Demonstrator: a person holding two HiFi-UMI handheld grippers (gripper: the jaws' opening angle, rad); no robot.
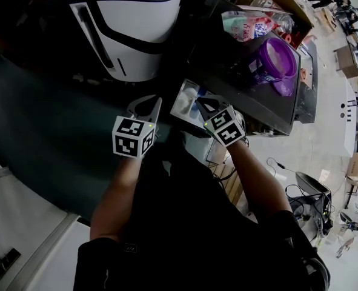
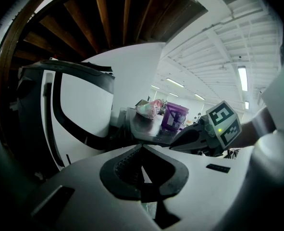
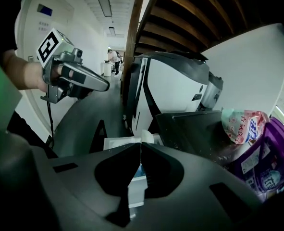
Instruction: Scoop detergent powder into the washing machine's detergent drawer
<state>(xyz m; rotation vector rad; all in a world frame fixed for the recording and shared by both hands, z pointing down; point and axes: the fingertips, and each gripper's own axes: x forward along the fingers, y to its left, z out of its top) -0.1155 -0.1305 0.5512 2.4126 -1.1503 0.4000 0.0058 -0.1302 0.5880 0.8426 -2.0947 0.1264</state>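
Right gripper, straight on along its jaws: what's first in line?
Likely the open detergent drawer, just past the right gripper's shut tips; how far off is unclear.

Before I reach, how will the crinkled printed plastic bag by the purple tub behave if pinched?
Probably floppy: the crinkled printed plastic bag looks slumped and creased, so it should fold under a pinch. Its glossy film may slip. A push could nudge the purple plastic tub nearby.

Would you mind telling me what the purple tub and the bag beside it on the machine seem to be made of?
Tub: likely rigid plastic, glossy purple, going by its smooth moulded rim with highlights and its stuck-on label.
Bag: probably thin plastic film, shiny and printed, since it sits crumpled with bright creases. It could be coated paper.
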